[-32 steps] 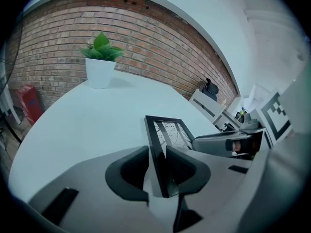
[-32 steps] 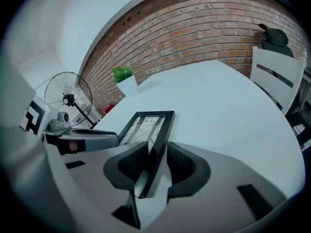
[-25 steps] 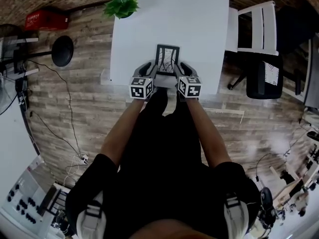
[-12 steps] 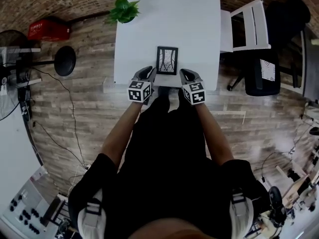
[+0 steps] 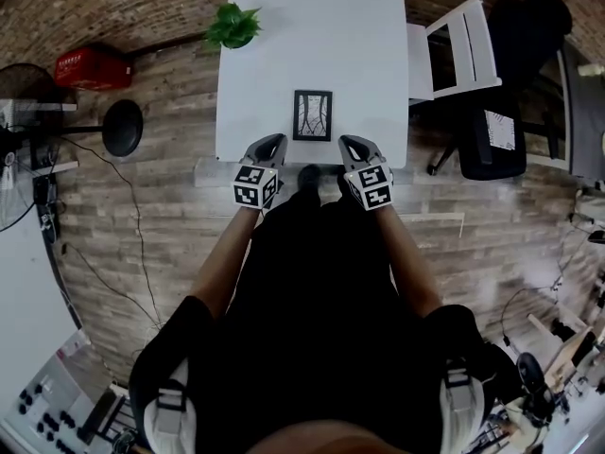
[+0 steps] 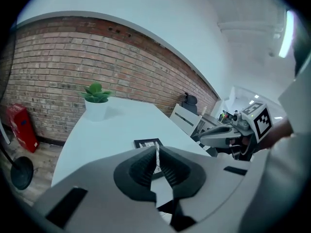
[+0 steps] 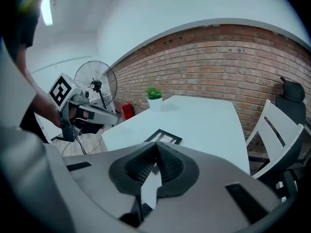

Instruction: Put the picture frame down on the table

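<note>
The black picture frame (image 5: 313,114) lies flat on the white table (image 5: 321,26) near its front edge, with nothing touching it. It also shows beyond the jaws in both gripper views, as the frame (image 6: 148,143) and the frame (image 7: 165,138). My left gripper (image 5: 270,143) hovers at the table's edge, left of the frame and nearer the person, jaws shut and empty. My right gripper (image 5: 351,143) mirrors it on the right, also shut on nothing. In each gripper view the ribbed pads (image 6: 146,164) and pads (image 7: 167,165) meet at their tips.
A potted plant (image 5: 233,26) stands at the table's far left corner. A white chair (image 5: 454,50) and a black office chair (image 5: 501,130) sit to the right. On the floor at the left are a red box (image 5: 92,67) and a fan's round base (image 5: 123,127).
Both grippers have pulled back from the frame's sides toward the person's body and stand apart from it. The frame stays flat on the table.
</note>
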Tool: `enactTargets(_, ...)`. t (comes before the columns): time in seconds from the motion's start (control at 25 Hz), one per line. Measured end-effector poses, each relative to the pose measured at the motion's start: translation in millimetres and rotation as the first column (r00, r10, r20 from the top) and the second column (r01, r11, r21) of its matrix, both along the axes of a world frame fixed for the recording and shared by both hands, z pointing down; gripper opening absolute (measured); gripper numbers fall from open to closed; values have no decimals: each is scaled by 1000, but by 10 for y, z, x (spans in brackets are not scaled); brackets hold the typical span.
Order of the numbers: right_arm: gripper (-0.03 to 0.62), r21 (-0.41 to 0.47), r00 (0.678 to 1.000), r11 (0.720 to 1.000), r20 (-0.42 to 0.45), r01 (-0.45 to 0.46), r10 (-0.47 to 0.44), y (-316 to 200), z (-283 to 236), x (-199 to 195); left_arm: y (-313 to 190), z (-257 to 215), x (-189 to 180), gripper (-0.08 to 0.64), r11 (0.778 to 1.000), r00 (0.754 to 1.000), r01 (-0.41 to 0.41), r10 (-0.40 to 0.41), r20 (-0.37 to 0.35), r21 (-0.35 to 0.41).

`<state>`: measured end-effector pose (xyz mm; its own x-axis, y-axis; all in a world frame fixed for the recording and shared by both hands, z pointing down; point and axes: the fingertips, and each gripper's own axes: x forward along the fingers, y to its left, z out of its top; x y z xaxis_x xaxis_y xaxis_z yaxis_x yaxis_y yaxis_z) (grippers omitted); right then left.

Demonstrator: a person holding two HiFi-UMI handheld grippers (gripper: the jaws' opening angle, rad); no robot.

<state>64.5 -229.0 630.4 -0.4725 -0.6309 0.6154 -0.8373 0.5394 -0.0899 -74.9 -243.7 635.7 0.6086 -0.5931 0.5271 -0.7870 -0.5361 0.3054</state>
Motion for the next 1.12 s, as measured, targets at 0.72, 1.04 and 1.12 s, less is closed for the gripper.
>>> enactTargets(0.72, -2, 16, 992, 995, 81, -101, 100, 53, -203, 15, 52, -278, -128, 31, 996, 999, -44, 43, 11, 78)
enactTargets(1.04, -2, -8, 984, 991, 112, -137, 137, 43, -174, 55, -20, -315, -115, 31, 998, 999, -17, 19, -42, 64)
enactTargets(1.12, -2, -9, 981, 989, 126, -149, 149, 38, -170, 54, -37, -310, -149, 31, 999, 999, 3, 0, -54, 53)
